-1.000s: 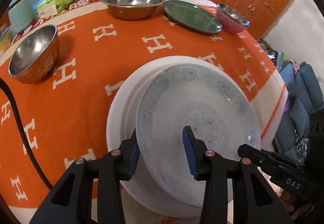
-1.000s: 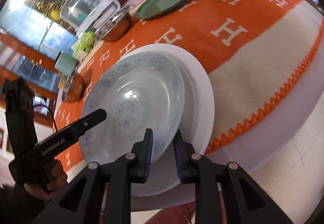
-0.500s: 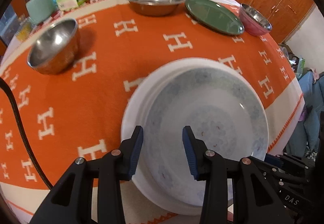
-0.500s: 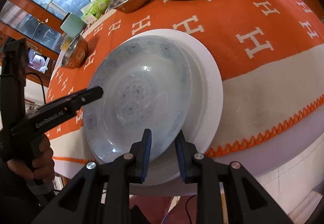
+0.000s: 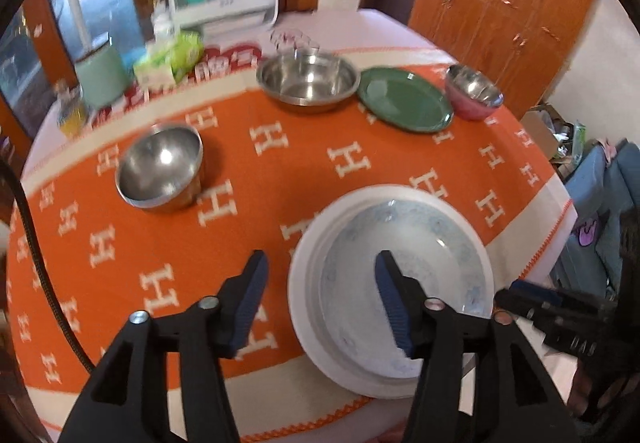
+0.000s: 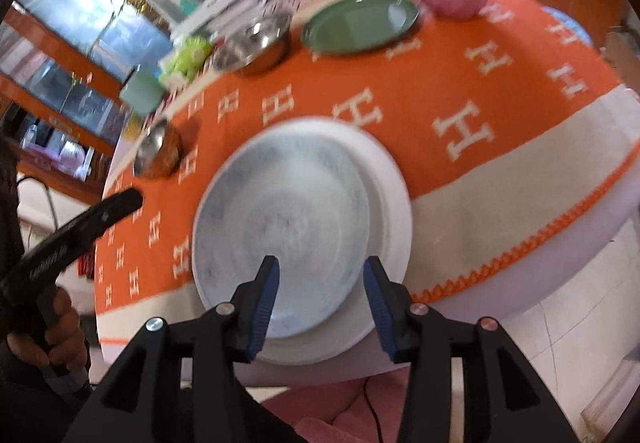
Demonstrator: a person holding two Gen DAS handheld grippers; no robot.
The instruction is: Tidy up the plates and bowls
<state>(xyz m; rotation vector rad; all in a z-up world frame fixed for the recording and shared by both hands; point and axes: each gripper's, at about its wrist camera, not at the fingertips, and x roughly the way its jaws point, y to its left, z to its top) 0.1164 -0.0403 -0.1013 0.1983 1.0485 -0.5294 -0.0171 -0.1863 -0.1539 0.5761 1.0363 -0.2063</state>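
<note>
Blue-patterned plate [image 5: 404,275] is sitting nested on the white plate [image 5: 308,307] at the table's near edge. Left gripper [image 5: 320,295] and right gripper [image 6: 320,295] are opening above it, nothing between jaws. Advice: be clearing the rim fully before heading for the green plate [image 5: 404,99].

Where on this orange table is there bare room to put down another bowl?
The widest bare cloth lies between the small steel bowl, the large steel bowl and the stacked white plates. The far edge is crowded: green plate, pink bowl, green tissue pack.
</note>
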